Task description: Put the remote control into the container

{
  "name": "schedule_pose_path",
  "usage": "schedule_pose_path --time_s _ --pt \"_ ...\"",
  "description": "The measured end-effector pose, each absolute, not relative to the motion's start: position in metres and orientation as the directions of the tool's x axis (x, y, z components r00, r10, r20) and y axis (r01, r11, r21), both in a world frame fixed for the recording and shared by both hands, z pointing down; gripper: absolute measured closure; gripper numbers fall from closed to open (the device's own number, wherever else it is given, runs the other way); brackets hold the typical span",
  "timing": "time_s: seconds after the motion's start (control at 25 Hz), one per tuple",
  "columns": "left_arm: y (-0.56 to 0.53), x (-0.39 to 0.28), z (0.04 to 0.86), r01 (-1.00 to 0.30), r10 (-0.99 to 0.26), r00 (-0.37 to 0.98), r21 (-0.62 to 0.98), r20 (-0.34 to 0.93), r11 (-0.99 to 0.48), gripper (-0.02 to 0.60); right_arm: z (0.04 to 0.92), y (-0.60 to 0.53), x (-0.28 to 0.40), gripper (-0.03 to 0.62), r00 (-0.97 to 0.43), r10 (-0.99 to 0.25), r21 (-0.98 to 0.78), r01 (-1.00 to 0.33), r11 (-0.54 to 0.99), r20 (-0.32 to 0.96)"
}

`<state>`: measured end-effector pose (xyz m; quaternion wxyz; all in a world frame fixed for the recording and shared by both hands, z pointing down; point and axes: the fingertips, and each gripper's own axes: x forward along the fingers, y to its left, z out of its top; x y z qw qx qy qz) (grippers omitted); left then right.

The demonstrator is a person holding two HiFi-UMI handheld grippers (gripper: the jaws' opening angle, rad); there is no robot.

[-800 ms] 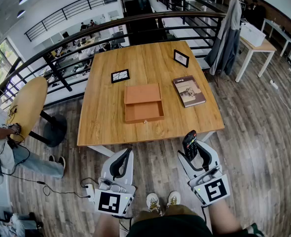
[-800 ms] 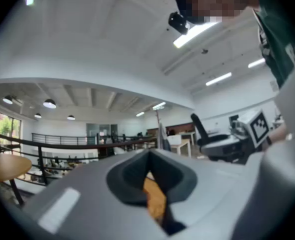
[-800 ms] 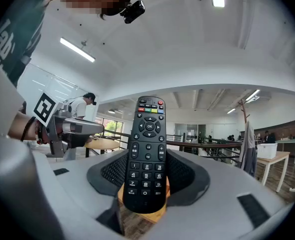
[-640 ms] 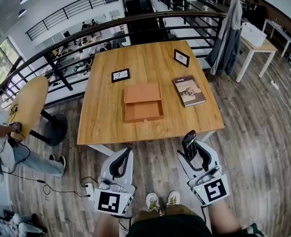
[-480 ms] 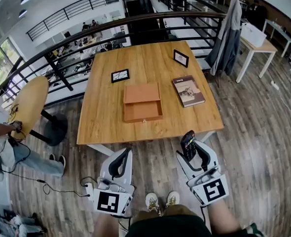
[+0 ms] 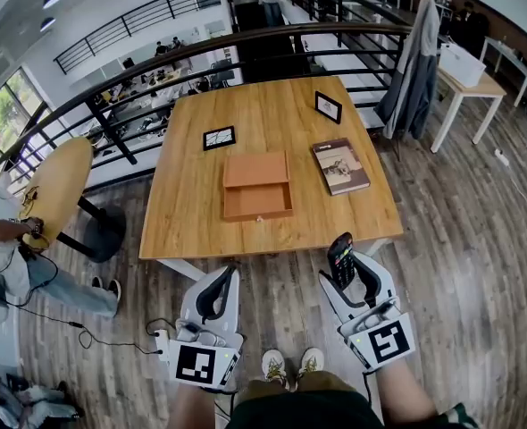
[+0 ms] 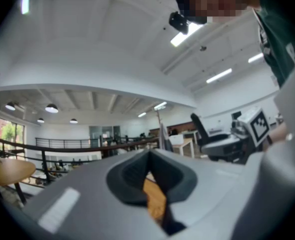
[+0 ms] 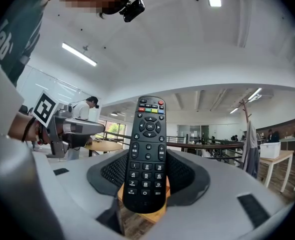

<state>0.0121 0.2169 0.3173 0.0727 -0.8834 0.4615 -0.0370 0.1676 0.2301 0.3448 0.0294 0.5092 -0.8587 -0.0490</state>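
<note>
- Head view: at lower right I see the right gripper [image 6: 346,272], jaws clamped on the remote control [image 6: 341,259], below the table [image 6: 192,213] edge. The container [image 6: 257,186] sits open at frame centre, well apart.
- Left gripper view: I read the left gripper [image 7: 148,155] jaws together, nothing between them.
- Right gripper view: both pads press the remote control's sides, buttons facing the camera.

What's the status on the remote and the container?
Right tool shut on remote control, short of the table. Left tool shut, empty. Container open on table, nothing covering it; book off to its right.
</note>
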Motion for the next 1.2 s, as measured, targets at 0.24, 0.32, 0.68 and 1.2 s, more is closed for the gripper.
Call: schedule_pose_path --time_s 0.24,0.32,0.68,1.2 --pt "0.223 0.024 0.314 -0.811 -0.824 0.567 -0.181 -0.004 -0.557 0.581 0.340 0.232 0.174 0.370 -0.496 -0.868 0.118 -0.863 0.491 -0.014" --pt "0.226 0.028 0.312 -0.813 -0.826 0.563 -0.182 -0.007 -0.553 0.581 0.337 0.233 0.176 0.370 -0.501 -0.865 0.120 -0.860 0.496 -0.020" --pt "0.235 0.034 0.305 -0.813 -0.830 0.558 -0.218 -0.028 -0.539 0.580 0.331 0.238 0.179 0.370 -0.517 -0.855 0.134 -0.851 0.509 -0.039" --pt "0.201 0.034 0.301 -0.811 -0.820 0.570 -0.199 -0.056 -0.550 0.580 0.334 0.215 0.179 0.369 -0.503 -0.864 0.162 -0.854 0.494 -0.016"
